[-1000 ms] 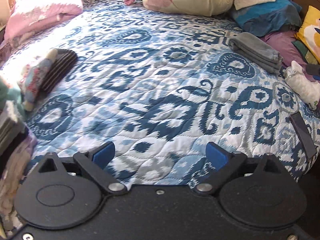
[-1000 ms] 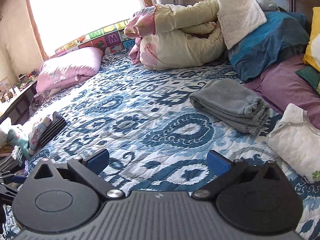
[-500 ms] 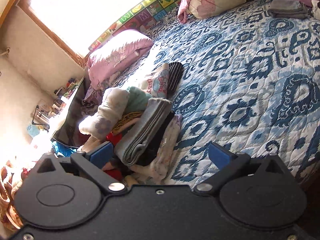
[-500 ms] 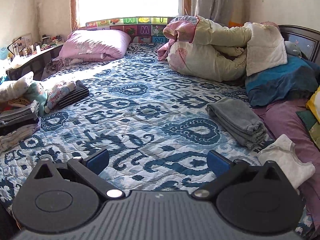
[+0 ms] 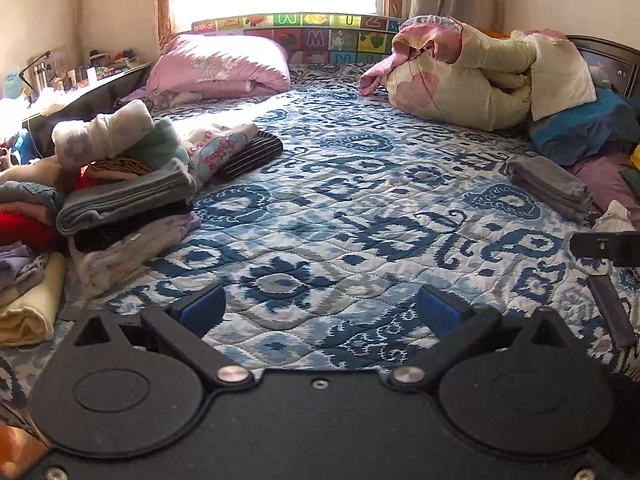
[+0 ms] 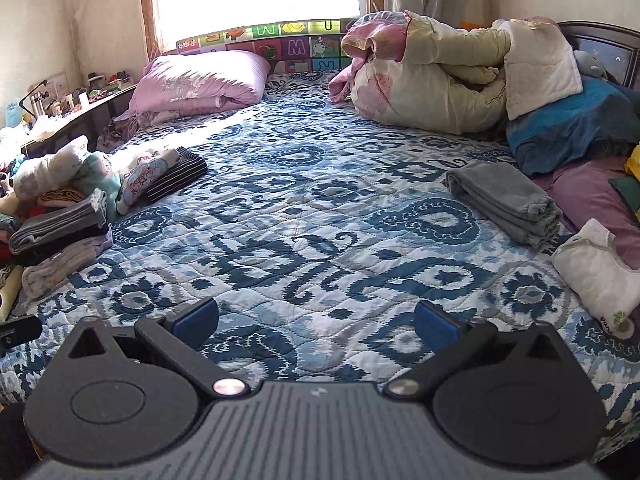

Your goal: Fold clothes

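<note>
A heap of clothes (image 5: 120, 200) lies on the left side of the bed, with a folded grey piece on top; the right wrist view shows the same heap (image 6: 60, 224). A folded grey garment (image 6: 504, 204) and a white garment (image 6: 596, 272) rest at the right, and the grey garment (image 5: 548, 188) also shows in the left wrist view. My left gripper (image 5: 320, 310) hovers open over the blue patterned quilt (image 5: 340, 208), holding nothing. My right gripper (image 6: 316, 320) is likewise open and empty above the quilt (image 6: 300, 216).
A pink pillow (image 6: 200, 80) and a bundled cream duvet (image 6: 440, 80) lie at the far end under the window. A blue cushion (image 6: 572, 128) and purple bedding sit at the right. A cluttered dark side table (image 5: 80, 88) stands left of the bed. The other gripper's edge (image 5: 608, 246) shows at right.
The left wrist view swung from the bed's right side down to the clothes heap, then levelled to face the window. The right view rose and levelled too. Both grippers stayed open.
</note>
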`<state>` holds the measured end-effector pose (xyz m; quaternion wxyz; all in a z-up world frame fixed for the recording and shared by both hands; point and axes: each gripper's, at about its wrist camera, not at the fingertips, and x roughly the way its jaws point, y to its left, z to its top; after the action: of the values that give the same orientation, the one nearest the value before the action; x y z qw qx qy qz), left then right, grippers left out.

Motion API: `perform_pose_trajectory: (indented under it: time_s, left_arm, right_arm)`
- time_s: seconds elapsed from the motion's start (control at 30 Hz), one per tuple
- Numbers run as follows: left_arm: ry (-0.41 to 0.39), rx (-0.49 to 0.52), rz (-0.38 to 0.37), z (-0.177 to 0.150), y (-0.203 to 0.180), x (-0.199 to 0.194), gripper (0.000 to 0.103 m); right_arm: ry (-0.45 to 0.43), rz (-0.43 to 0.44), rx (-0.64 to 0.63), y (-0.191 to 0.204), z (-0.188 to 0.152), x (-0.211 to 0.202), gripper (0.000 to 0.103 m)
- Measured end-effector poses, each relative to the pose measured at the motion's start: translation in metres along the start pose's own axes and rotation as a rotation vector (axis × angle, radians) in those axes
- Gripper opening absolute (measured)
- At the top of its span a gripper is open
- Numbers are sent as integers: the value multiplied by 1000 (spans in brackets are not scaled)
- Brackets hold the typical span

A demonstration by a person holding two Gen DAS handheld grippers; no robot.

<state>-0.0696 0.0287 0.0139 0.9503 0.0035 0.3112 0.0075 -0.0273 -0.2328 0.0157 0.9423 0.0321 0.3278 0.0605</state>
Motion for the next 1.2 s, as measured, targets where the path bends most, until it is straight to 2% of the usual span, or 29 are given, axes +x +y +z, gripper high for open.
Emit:
perform_pose_trajectory:
  time_s: [0.07,0.2,0.3,0.53,0.87,1.2]
  left_arm:
    - [-6,16,34,0,-12,-7,103]
    - [-17,21,63,-10,-11,-21,103]
    - [-11,8,42,-14,-10,-28,103]
    - [-54,11,43,-19,-12,-50,103]
    - [-65,14,18,-10,-21,-43,103]
    - [-22,9,14,2,-22,-6,103]
  right_arm:
    - [2,11,9,5,-6,-1,103]
    - [17,32,15,19,-21,-9,103]
    - [10,41,9,29,-28,-19,103]
    - [-11,43,-16,43,-32,-40,103]
    - [-15,26,-2,38,-33,-49,103]
    - [24,33,8,37,-25,-13,103]
